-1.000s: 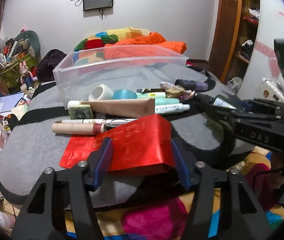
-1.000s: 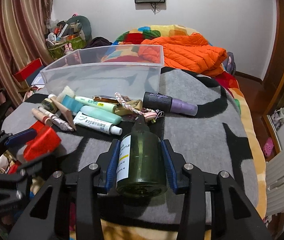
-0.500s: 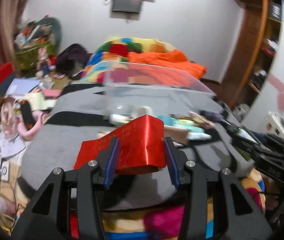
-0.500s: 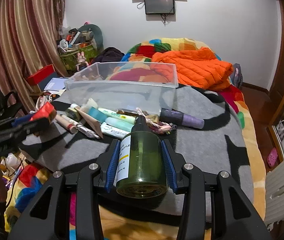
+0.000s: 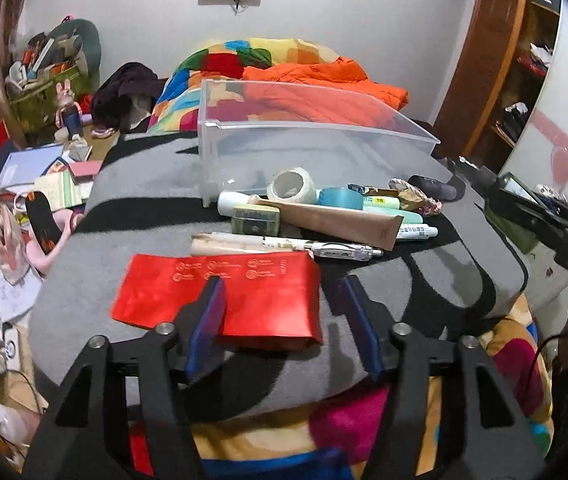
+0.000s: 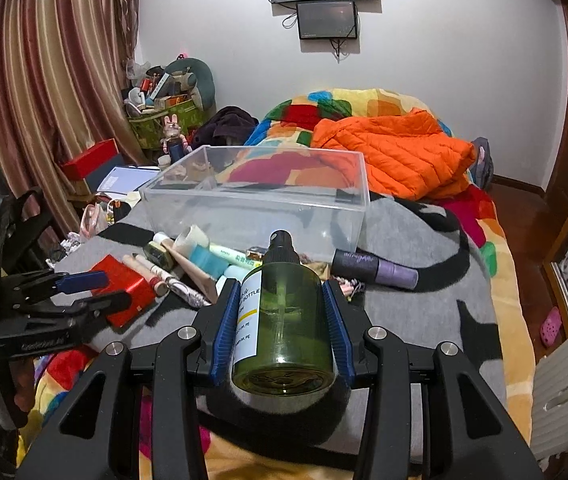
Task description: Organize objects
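Observation:
My left gripper (image 5: 282, 312) is open over the near end of a red foil packet (image 5: 224, 292) that lies flat on the grey blanket (image 5: 124, 200). The packet's right part sits between the fingers, untouched. My right gripper (image 6: 282, 312) is shut on a green spray bottle (image 6: 282, 320), held above the blanket. A clear plastic bin (image 5: 308, 148) stands behind a heap of tubes, tape rolls and pens (image 5: 324, 216). In the right wrist view the bin (image 6: 260, 204), the packet (image 6: 124, 288) and the left gripper (image 6: 84, 292) show.
A purple spray bottle (image 6: 376, 268) lies right of the heap. An orange jacket (image 6: 396, 156) lies on the bed behind the bin. Cluttered floor, boxes and a curtain (image 6: 44, 100) are at the left. A wooden wardrobe (image 5: 496, 52) stands at the right.
The left gripper held the red packet lifted half a second ago; now the packet lies flat on the blanket and the jaws are open. The right gripper has risen with the bottle.

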